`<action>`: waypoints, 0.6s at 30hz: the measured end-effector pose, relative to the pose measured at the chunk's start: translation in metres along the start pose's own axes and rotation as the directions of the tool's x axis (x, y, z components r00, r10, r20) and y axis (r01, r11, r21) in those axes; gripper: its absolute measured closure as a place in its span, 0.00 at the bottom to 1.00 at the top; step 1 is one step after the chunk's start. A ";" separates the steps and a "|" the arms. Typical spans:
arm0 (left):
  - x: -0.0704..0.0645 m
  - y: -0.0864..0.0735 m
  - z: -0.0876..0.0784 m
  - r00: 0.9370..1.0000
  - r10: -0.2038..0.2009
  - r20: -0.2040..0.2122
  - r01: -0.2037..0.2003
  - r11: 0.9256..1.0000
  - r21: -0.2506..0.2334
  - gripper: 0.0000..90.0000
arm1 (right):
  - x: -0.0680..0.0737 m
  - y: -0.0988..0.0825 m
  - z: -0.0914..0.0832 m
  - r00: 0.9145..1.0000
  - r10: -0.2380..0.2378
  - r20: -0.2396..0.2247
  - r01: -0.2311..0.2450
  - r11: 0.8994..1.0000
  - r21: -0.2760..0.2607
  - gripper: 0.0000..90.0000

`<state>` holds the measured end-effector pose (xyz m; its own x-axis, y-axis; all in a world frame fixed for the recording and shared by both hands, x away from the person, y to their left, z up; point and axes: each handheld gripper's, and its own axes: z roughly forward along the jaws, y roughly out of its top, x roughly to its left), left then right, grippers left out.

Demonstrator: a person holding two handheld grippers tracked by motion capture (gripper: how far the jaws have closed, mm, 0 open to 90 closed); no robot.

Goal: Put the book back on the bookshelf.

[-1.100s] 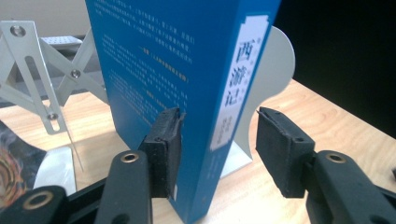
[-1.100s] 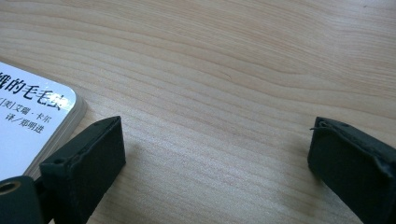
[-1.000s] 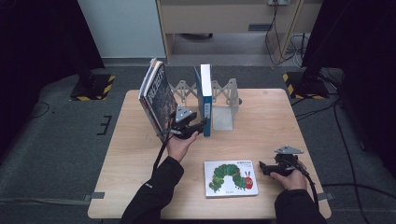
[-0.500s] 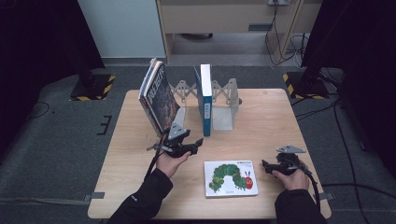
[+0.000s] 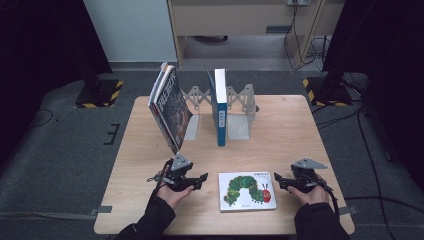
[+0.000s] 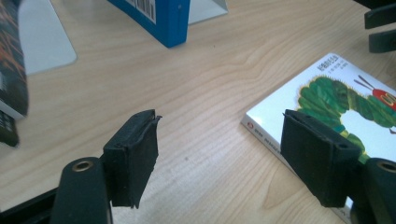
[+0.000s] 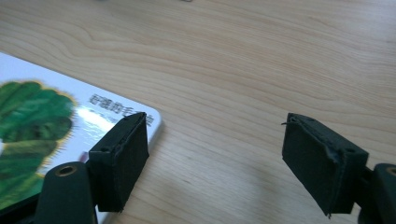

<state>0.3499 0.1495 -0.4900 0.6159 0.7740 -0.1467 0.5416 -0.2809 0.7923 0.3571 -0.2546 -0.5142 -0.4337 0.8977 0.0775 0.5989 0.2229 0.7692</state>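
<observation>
The wooden table [image 5: 280, 135] carries a metal book rack [image 5: 239, 107] at its far middle. A blue book [image 5: 219, 107] stands upright in the rack with its spine toward the person, and a dark-covered book [image 5: 170, 107] leans tilted at the rack's left end. The caterpillar picture book [image 5: 247, 191] lies flat, cover up, near the front edge between the two hands, with its long axis running left to right across the table and the caterpillar's red head toward the right. The left gripper [image 5: 196, 181] sits low just to the left of the picture book; a second ago it was up by the leaning book, and its jaws have just been opening, spread now with nothing between them. The right gripper [image 5: 281, 181] hovers just off the book's right edge, its jaws having just been closing yet spread over bare wood, one fingertip [image 7: 119, 161] above the book's corner.
</observation>
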 end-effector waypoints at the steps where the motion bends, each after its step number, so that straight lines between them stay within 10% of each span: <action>1: -0.001 -0.002 0.002 1.000 0.000 0.000 0.000 1.000 0.007 0.30 | 0.002 0.000 0.000 1.000 0.002 -0.008 -0.002 1.000 -0.004 0.26; 18: -0.036 -0.014 0.035 0.994 0.042 0.103 -0.049 0.996 0.069 0.28 | 0.033 -0.003 0.008 0.985 0.049 -0.165 -0.038 0.997 0.069 0.37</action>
<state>0.3401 0.1061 -0.5165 0.6935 0.6991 -0.1739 0.5490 -0.3567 0.7559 0.3461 -0.2226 -0.5190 -0.5090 0.8326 0.2183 0.6597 0.2145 0.7203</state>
